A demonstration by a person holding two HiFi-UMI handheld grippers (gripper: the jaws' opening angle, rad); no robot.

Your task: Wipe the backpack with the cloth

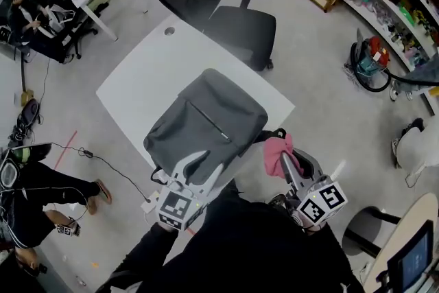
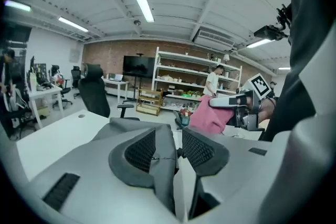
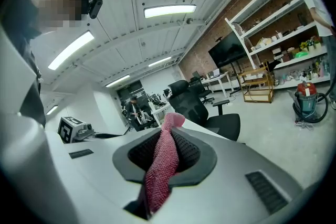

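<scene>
**Right gripper (image 3: 168, 144) clamped on pink knitted cloth (image 1: 276, 149)**

Held at 4 o'clock beside the grey fabric backpack (image 1: 206, 121). Left gripper (image 1: 199, 167), jaws apart and empty, sits over its 6 o'clock edge. White tabletop (image 1: 140, 72) shows open toward 10 o'clock.

Left gripper (image 1: 200, 165) ajar, right gripper (image 1: 285, 160) clamped.

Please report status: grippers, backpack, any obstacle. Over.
Left gripper open, at near edge of backpack. Right gripper shut on pink cloth, beside backpack. Backpack flat on table; nothing blocks it.
</scene>
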